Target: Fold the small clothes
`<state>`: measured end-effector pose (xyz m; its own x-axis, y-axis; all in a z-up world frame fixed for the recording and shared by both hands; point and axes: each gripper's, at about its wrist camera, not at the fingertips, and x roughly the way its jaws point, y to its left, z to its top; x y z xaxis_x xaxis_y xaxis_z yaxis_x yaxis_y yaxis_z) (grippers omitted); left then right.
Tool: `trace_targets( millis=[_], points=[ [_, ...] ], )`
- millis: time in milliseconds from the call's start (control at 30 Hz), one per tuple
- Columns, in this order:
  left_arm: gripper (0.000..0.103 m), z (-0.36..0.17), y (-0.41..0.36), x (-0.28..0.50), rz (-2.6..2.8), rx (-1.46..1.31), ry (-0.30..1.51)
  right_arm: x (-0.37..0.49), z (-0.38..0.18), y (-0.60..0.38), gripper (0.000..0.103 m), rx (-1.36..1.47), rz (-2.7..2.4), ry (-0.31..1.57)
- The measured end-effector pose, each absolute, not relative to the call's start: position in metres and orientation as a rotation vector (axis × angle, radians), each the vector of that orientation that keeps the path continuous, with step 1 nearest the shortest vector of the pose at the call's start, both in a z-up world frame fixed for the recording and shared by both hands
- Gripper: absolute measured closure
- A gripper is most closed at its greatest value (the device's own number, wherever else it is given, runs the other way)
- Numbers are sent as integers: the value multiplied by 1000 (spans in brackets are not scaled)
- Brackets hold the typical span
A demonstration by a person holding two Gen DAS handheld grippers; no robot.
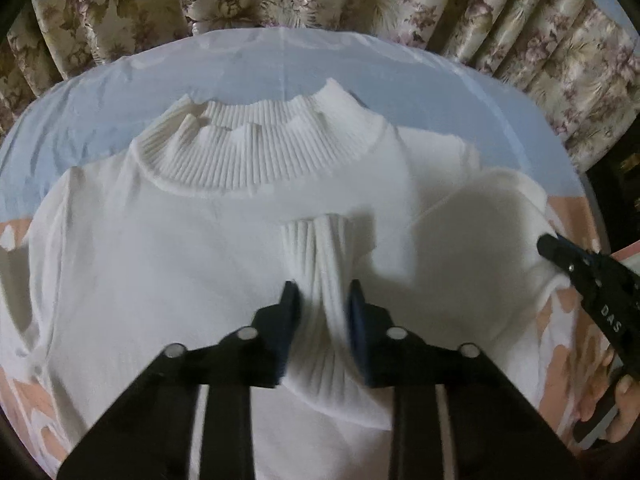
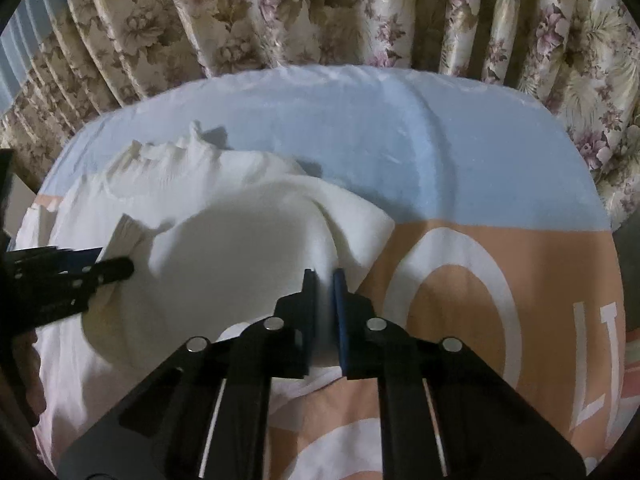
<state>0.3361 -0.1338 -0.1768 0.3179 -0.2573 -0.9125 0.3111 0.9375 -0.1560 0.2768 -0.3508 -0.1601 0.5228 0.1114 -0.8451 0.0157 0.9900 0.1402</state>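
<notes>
Behind the desk hangs a pleated floral curtain point(image 1: 520, 40), cream and gold with mauve blossoms, filling the whole top of both wrist views. Below it the desk point(image 2: 400, 128) is draped in a cloth that is pale blue at the far side and peach nearer, printed with large white rings and white block letters; in the right wrist view an "L" and part of a further letter can be read at the right edge, the rest cut off. On this cloth lies the white sweater point(image 1: 160, 260), spread flat with its ribbed turtleneck collar point(image 1: 256, 148) toward the curtain and its body reaching toward the cameras. One sleeve is drawn across the chest, so that its ribbed cuff point(image 1: 316, 240) lies at the middle of the front. The left gripper point(image 1: 320, 304) has its fingers narrowed around that ribbed sleeve just below the cuff, the dark pads pressing the knit from either side. The right gripper point(image 2: 323, 280) has its fingers drawn almost together, pinching a raised fold of the sweater's side at the garment's edge, near where the white knit meets the peach cloth. In the left wrist view the right gripper enters from the right edge, and white letters reading "DAS" show on its black arm. Part of a hand point(image 1: 616, 400) grips its handle at the lower right.
</notes>
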Motion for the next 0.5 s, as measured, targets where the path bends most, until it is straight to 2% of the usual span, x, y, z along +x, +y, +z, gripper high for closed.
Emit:
trace_targets(
  millis=[133, 333, 400, 500],
  points=[
    [83, -165, -108, 340, -387, -17, 1131, 267, -142, -350, 95, 208, 77, 949],
    [83, -123, -27, 345, -350, -109, 904, 241, -105, -320, 95, 327, 192, 783],
    [83, -125, 0, 343, -316, -107, 893, 240, -105, -302, 95, 324, 220, 778],
    [83, -150, 36, 338, -300, -174, 935, 249, -132, -276, 94, 305, 246, 879]
  ],
)
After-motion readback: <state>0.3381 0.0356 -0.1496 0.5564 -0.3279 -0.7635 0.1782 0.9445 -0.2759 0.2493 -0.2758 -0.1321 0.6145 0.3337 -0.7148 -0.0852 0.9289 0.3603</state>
